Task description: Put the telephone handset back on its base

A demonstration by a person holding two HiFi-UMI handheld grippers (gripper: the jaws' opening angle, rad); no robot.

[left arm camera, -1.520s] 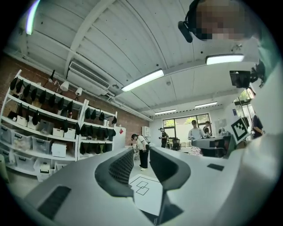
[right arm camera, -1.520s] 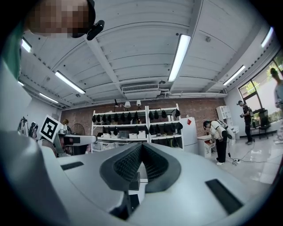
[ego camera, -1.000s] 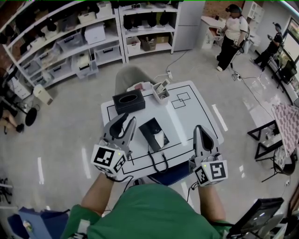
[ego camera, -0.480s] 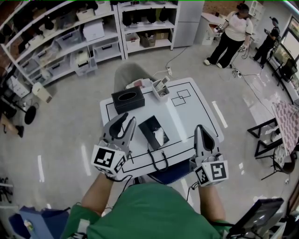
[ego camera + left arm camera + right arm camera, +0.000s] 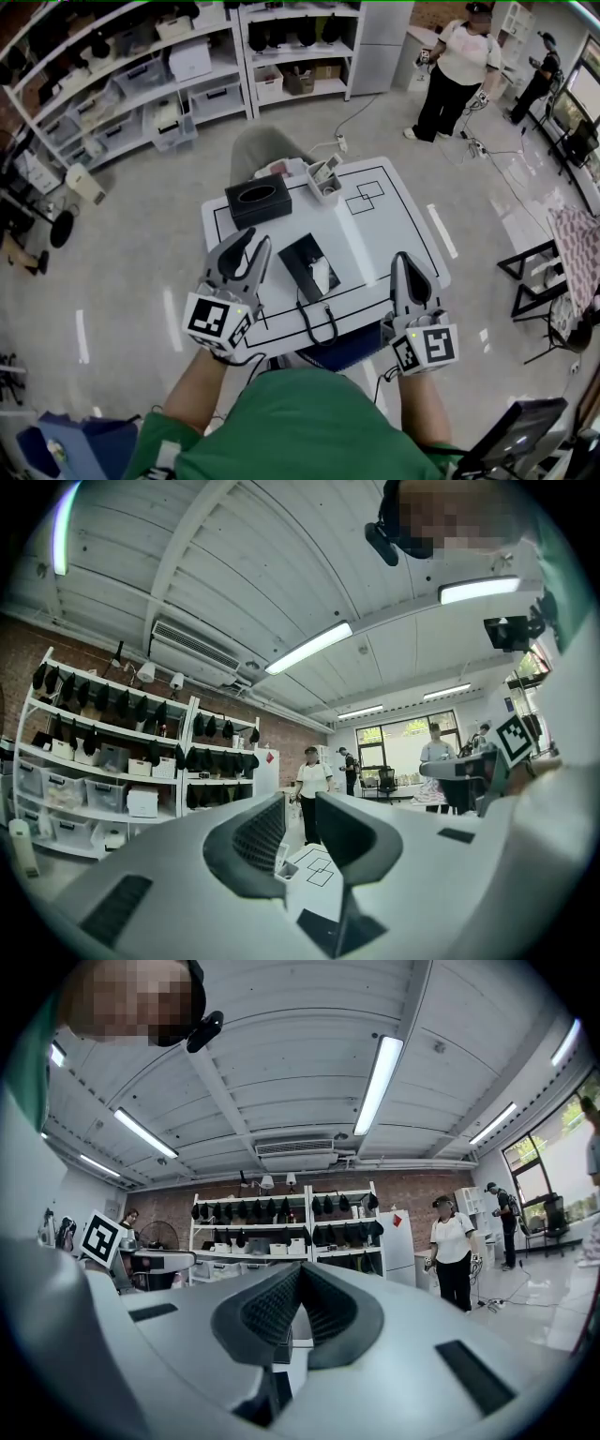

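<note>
The telephone [image 5: 302,261] sat near the table's [image 5: 384,234] front edge, its length running front to back. It lay just right of the left gripper [image 5: 255,240], whose jaws stood slightly apart and empty. The handset could not be told from the base. The right gripper [image 5: 405,257], pinched closed on nothing, was farther off.

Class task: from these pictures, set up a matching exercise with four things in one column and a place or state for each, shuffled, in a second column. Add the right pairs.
Things:
1 left tool
2 right tool
3 black box
4 telephone

Places and states:
A middle of the table
B jaws together
C table's far left corner
D jaws apart, nothing between

Pairs: 1-D, 2-B, 3-C, 4-A
</note>
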